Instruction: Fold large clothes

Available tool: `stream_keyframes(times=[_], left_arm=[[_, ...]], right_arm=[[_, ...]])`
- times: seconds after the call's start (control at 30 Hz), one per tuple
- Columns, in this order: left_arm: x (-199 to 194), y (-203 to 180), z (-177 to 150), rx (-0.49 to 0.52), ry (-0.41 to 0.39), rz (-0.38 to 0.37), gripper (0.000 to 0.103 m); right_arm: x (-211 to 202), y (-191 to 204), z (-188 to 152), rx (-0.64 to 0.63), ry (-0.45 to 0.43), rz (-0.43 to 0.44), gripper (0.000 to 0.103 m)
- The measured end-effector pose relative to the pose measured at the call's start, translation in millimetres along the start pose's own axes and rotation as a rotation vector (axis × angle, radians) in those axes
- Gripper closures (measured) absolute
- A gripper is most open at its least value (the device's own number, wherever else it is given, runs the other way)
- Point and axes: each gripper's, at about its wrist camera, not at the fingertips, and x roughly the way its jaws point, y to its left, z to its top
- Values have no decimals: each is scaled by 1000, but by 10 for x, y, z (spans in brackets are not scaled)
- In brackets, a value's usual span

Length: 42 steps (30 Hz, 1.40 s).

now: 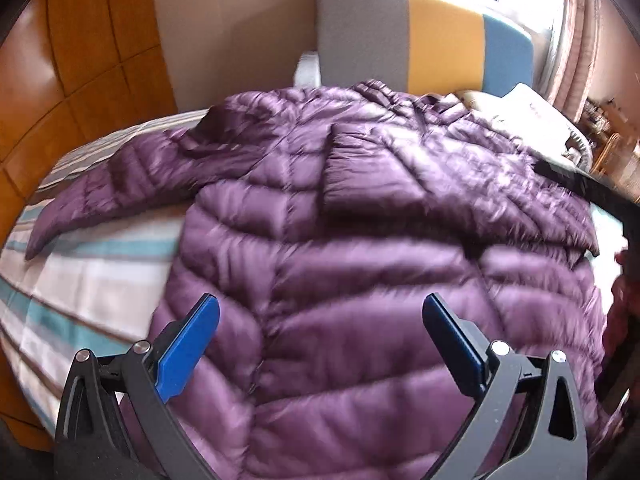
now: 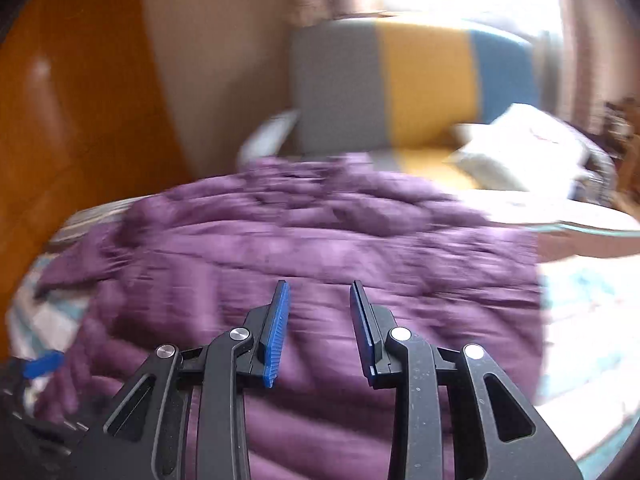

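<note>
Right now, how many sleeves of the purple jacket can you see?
1 clearly: the left sleeve lies stretched out over the striped bedsheet on the picture's left. The purple jacket's other sleeve may be hidden or folded in.

The jacket (image 1: 360,220) lay spread on the bed (image 1: 100,264), one sleeve (image 1: 120,188) reaching out to the jacket's left. Behind the jacket stood the headboard (image 1: 424,36), and a pillow (image 1: 532,108) lay behind the jacket to its right.
</note>
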Motion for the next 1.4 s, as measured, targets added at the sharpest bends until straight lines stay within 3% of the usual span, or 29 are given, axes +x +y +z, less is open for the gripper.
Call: stream_keyframes(times=[0.1, 0.2, 0.23, 0.27, 0.3, 0.33, 0.4, 0.47, 0.67, 0.83, 1.13, 1.2, 1.3, 1.33, 1.37, 1.4], left_arm=[[119, -11, 227, -37, -9, -27, 2], [325, -9, 524, -76, -25, -17, 3], [447, -27, 638, -76, -17, -17, 16], [541, -44, 699, -75, 4, -11, 45], [655, -55, 753, -81, 36, -32, 58], [740, -55, 785, -93, 61, -58, 67], [814, -60, 810, -119, 77, -54, 74], [804, -44, 844, -115, 62, -25, 94], [850, 262, 881, -171, 50, -14, 99], [1024, 326, 755, -157, 63, 33, 103], [1026, 341, 697, -152, 55, 42, 102], [966, 369, 682, -148, 60, 25, 96], [804, 502, 638, -178, 52, -23, 57], [729, 571, 621, -192, 39, -22, 35], [646, 651, 599, -205, 15, -14, 26], [605, 726, 591, -211, -1, -7, 26]], right_arm=[[19, -409, -53, 99, 32, -141, 72], [51, -756, -148, 203, 66, -158, 72], [67, -829, -164, 224, 72, -149, 72], [82, -868, -177, 239, 73, -139, 72], [112, -889, -184, 243, 77, -125, 72], [172, -846, -183, 231, 85, -129, 72], [224, -808, -166, 205, 91, -145, 72], [239, -746, -138, 168, 98, -164, 72], [340, -545, -94, 143, 114, -142, 72], [574, -445, -196, 102, 154, -173, 72], [592, -413, -191, 60, 157, -203, 72], [499, -403, -189, 59, 141, -192, 72], [295, -388, -199, 68, 104, -188, 72], [231, -384, -213, 64, 96, -183, 72], [197, -380, -222, 55, 94, -188, 72], [154, -371, -256, 35, 94, -216, 72]])
